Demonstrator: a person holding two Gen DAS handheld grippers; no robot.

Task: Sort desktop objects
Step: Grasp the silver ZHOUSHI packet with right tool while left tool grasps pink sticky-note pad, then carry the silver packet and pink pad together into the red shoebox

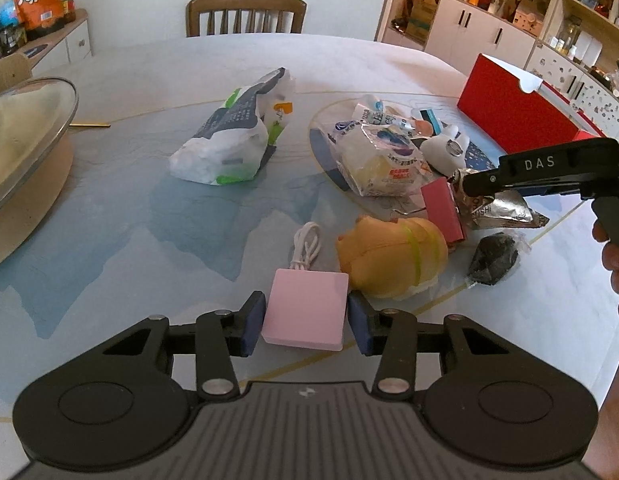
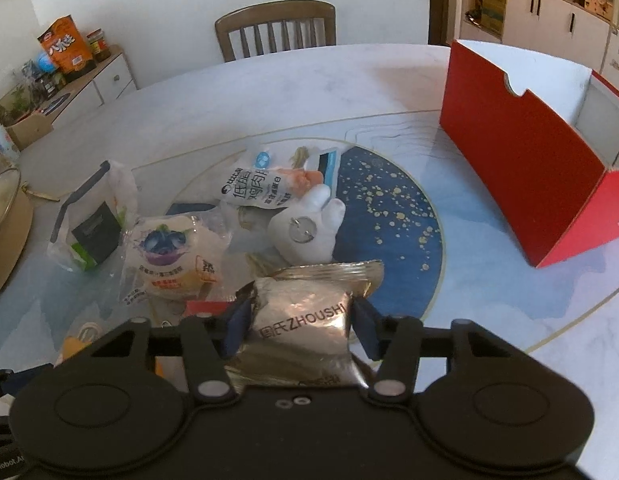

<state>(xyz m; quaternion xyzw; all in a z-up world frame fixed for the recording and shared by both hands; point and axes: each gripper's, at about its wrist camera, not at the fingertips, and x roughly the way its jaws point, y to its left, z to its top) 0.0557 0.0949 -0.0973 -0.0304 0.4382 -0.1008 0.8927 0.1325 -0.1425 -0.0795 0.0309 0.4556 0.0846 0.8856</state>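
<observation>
My left gripper [image 1: 306,317] has its pads on both sides of a pink square power bank [image 1: 307,308] with a white cable [image 1: 307,246], low over the table. My right gripper [image 2: 299,326] is shut on a silver foil snack packet [image 2: 305,320]; the packet also shows in the left wrist view [image 1: 497,206]. An orange plush toy [image 1: 393,256], a red block [image 1: 443,210], a black wrapped item [image 1: 494,258], a white plush [image 2: 307,232] and food packets [image 2: 171,258] lie clustered on the table.
A red open box [image 2: 525,164] stands at the right. A white plastic bag [image 1: 229,136] lies mid-table. A glass turntable [image 1: 33,140] sits at the left. A wooden chair [image 1: 245,14] stands behind the table. Cabinets line the right wall.
</observation>
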